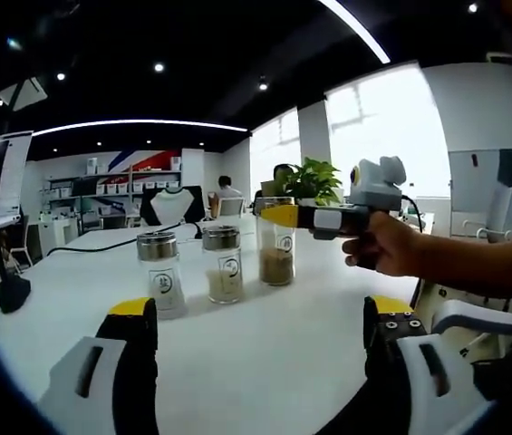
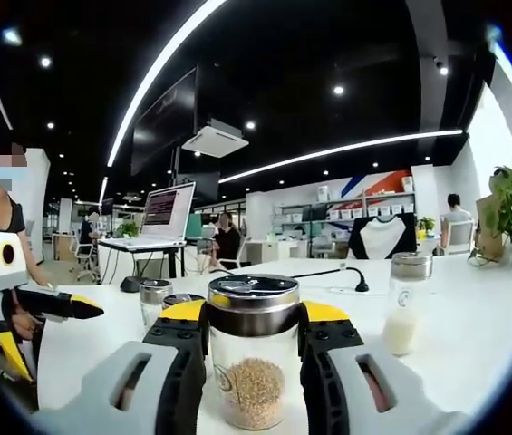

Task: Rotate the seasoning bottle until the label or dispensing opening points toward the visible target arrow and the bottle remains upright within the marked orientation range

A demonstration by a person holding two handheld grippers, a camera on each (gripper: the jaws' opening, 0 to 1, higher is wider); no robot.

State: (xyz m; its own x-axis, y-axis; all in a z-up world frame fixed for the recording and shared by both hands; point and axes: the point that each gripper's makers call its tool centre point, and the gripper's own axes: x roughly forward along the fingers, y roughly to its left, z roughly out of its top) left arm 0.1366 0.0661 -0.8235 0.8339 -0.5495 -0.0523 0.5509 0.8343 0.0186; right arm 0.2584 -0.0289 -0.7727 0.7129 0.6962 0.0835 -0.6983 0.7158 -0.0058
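Three seasoning bottles with metal lids stand upright in a row on the white table (image 1: 74,299). The rightmost bottle (image 1: 276,252), holding brown grains, is gripped near its lid by my right gripper (image 1: 278,216), which reaches in from the right in a hand. In the right gripper view that bottle (image 2: 254,362) sits between the two jaws, which press on its sides. The middle bottle (image 1: 224,265) holds pale powder, and the left bottle (image 1: 160,274) looks nearly clear. My left gripper (image 1: 262,310) hovers in front of the row, open and holding nothing. It also shows as the left gripper (image 2: 74,308) at the left of the right gripper view.
A black cable (image 1: 120,241) trails across the far side of the table. A potted plant (image 1: 313,179) stands behind the bottles. A laptop (image 2: 167,213) rests on a nearby desk, with seated people and shelves beyond. A white chair (image 1: 487,317) stands at the table's right edge.
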